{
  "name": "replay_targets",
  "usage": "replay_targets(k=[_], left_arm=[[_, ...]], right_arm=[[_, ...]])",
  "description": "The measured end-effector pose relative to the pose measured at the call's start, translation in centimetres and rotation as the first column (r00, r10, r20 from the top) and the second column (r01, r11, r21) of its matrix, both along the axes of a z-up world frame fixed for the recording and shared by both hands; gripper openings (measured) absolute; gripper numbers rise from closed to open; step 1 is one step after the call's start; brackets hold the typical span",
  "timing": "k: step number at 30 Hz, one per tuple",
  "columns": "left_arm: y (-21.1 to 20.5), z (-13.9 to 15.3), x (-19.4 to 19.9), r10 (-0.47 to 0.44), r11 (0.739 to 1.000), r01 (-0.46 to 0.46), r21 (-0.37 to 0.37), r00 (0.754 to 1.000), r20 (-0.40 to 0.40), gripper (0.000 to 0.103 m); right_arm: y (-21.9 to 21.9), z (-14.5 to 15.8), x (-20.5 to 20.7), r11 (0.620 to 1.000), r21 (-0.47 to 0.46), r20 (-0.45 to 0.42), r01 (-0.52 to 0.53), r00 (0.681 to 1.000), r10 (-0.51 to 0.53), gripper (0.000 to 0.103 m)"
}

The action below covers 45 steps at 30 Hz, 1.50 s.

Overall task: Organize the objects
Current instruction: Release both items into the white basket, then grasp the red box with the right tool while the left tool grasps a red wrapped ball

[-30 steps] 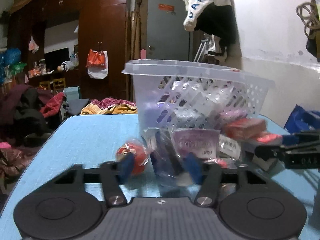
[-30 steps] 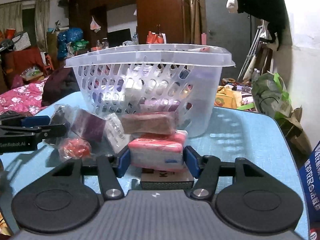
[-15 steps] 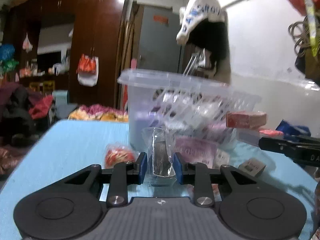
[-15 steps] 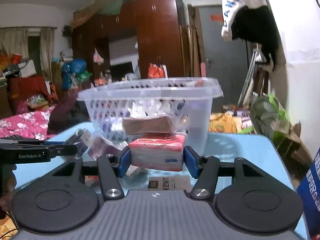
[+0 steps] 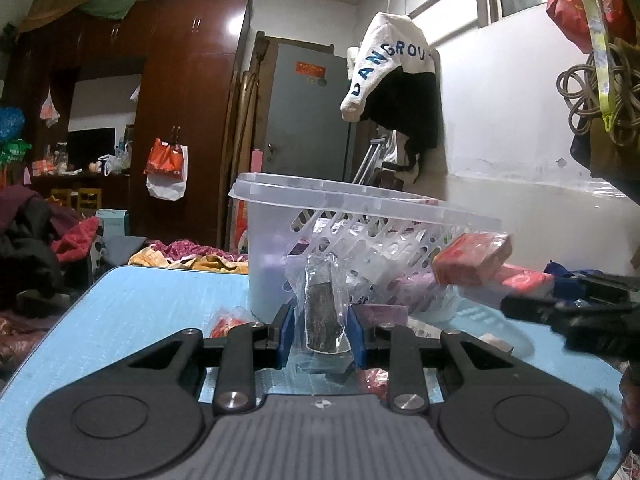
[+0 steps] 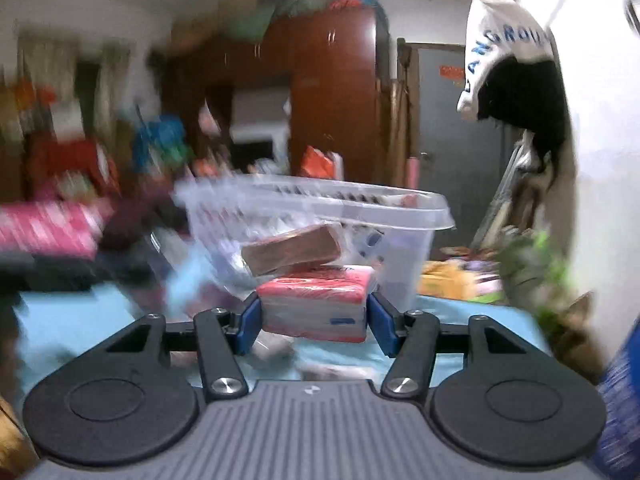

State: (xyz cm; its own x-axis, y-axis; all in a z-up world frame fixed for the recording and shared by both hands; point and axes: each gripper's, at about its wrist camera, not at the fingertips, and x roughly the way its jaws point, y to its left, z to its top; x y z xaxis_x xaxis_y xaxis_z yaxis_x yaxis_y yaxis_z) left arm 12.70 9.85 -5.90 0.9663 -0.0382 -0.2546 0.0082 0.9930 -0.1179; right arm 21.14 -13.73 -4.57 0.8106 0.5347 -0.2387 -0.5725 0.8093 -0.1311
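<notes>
My left gripper (image 5: 321, 332) is shut on a clear plastic packet (image 5: 322, 312) with a dark item inside, held upright above the blue table (image 5: 140, 292). Behind it stands the translucent slotted basket (image 5: 360, 208) with several packs inside. My right gripper (image 6: 316, 322) is shut on a red-and-white tissue pack (image 6: 316, 304), lifted off the table, and a brown wrapped pack (image 6: 296, 250) rests tilted on top of it. In the left wrist view the right gripper (image 5: 568, 312) comes in from the right with that tissue pack (image 5: 524, 280) and the reddish pack (image 5: 472, 260) above it.
A red packet (image 5: 224, 322) and a purple packet (image 5: 384, 312) lie on the table near the basket's base. The basket (image 6: 360, 204) stands just beyond the right gripper's load. A white wall (image 5: 540, 200) runs close on the right. Clutter and a wardrobe stand beyond the table's far edge.
The left gripper closed on the clear packet and raised it. The right gripper lifted the tissue pack with the brown pack on top, which now tilts. The right view is blurred by motion.
</notes>
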Motion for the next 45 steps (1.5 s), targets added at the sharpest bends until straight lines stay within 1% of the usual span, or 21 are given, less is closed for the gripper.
replay_targets(k=[1, 3, 7, 9, 11, 13, 15, 17, 19, 20, 21, 24, 25, 26, 27, 29, 32, 34, 37, 41, 45], left_arm=[[0.0, 0.0, 0.0, -0.001, 1.0, 0.001, -0.001, 1.0, -0.002, 0.033], [0.0, -0.1, 0.0, -0.002, 1.0, 0.002, -0.001, 1.0, -0.003, 0.033], [0.0, -0.2, -0.2, -0.003, 1.0, 0.003, 0.003, 1.0, -0.003, 0.033], [0.0, -0.1, -0.3, -0.003, 1.0, 0.003, 0.004, 1.0, 0.003, 0.033], [-0.2, 0.1, -0.3, -0.009, 1.0, 0.009, 0.008, 1.0, 0.0, 0.033], [-0.3, 0.8, -0.4, -0.017, 1.0, 0.017, 0.001, 1.0, 0.01, 0.033], [-0.6, 2.8, -0.6, -0.027, 1.0, 0.027, 0.008, 0.998, 0.051, 0.033], [-1.2, 5.4, -0.3, -0.036, 0.999, 0.031, 0.045, 0.994, 0.106, 0.033], [-1.5, 8.4, 0.9, -0.044, 0.997, 0.035, 0.063, 0.99, 0.133, 0.033], [-1.5, 9.8, 2.3, -0.053, 0.997, 0.046, 0.061, 0.991, 0.125, 0.033], [-1.4, 10.8, 3.7, -0.057, 0.997, 0.052, 0.051, 0.993, 0.104, 0.033], [-0.7, 12.3, 8.2, -0.055, 0.998, 0.054, 0.008, 0.998, 0.02, 0.033], [-0.6, 12.3, 9.6, -0.061, 0.998, 0.061, 0.001, 0.998, -0.007, 0.04], [-0.6, 12.2, 10.9, -0.066, 0.998, 0.066, 0.01, 0.997, -0.034, 0.05], [-0.5, 11.8, 12.1, -0.052, 0.998, 0.053, 0.014, 0.996, -0.073, 0.073], [-0.2, 11.0, 12.3, -0.016, 0.999, 0.019, 0.029, 0.995, -0.099, 0.074], [-0.1, 9.9, 7.7, -0.045, 0.998, 0.045, 0.051, 0.999, -0.011, 0.075], [-0.7, 8.3, 4.1, -0.062, 0.995, 0.06, 0.074, 0.998, 0.022, 0.091], [-2.5, 4.9, 2.0, -0.08, 0.99, 0.089, 0.113, 0.994, -0.075, 0.093], [-4.0, 1.2, 2.7, -0.082, 0.99, 0.103, 0.098, 0.976, -0.2, 0.092], [-4.4, 0.2, 3.3, -0.058, 0.99, 0.087, 0.113, 0.97, -0.235, 0.09]], right_arm=[[0.6, -0.1, -0.2, 0.998, -0.06, 0.027, 0.01, 1.0, -0.009, 0.06], [1.1, 0.0, -0.3, 0.991, -0.123, 0.052, 0.048, 0.998, -0.042, 0.06], [0.6, 0.6, 0.0, 0.984, -0.154, 0.048, 0.084, 0.996, -0.078, 0.06], [-0.4, 0.8, 0.0, 0.994, -0.092, 0.016, 0.06, 0.998, -0.058, 0.06], [-1.6, 1.1, 0.1, 1.0, 0.014, -0.036, 0.011, 0.999, -0.011, 0.06], [-2.5, 1.7, -0.1, 0.994, 0.105, -0.051, -0.015, 0.999, 0.02, 0.06], [-3.2, 3.0, 0.0, 0.98, 0.195, -0.045, -0.041, 0.998, 0.051, 0.06], [-3.4, 4.9, 0.6, 0.962, 0.265, -0.026, -0.062, 0.997, 0.071, 0.06], [-2.9, 7.2, 1.8, 0.952, 0.298, 0.004, -0.07, 0.997, 0.073, 0.06], [-2.4, 8.2, 2.7, 0.951, 0.3, 0.003, -0.075, 0.997, 0.078, 0.06], [-1.8, 9.1, 3.9, 0.952, 0.295, -0.003, -0.081, 0.996, 0.086, 0.06], [-0.2, 9.9, 7.3, 0.96, 0.273, -0.055, -0.065, 0.995, 0.083, 0.062], [0.4, 9.7, 8.2, 0.965, 0.257, -0.069, -0.061, 0.994, 0.082, 0.062], [0.9, 9.5, 9.0, 0.969, 0.242, -0.069, -0.057, 0.995, 0.076, 0.075], [1.4, 9.1, 9.7, 0.976, 0.214, -0.08, -0.047, 0.995, 0.065, 0.09], [1.3, 8.1, 9.3, 0.983, 0.182, -0.09, -0.017, 0.995, 0.034, 0.09], [-1.4, 7.0, 6.3, 0.975, 0.22, -0.068, -0.041, 0.996, 0.057, 0.103], [-3.1, 5.8, 3.9, 0.978, 0.2, -0.079, -0.053, 0.994, 0.07, 0.103], [-4.3, 2.7, 1.9, 0.99, 0.127, -0.183, -0.064, 0.979, 0.086, 0.103], [-4.5, -0.9, 0.4, 0.994, 0.088, -0.274, -0.07, 0.957, 0.092, 0.103], [-3.1, -2.2, 0.5, 0.998, 0.016, -0.3, -0.064, 0.952, 0.066, 0.103]])
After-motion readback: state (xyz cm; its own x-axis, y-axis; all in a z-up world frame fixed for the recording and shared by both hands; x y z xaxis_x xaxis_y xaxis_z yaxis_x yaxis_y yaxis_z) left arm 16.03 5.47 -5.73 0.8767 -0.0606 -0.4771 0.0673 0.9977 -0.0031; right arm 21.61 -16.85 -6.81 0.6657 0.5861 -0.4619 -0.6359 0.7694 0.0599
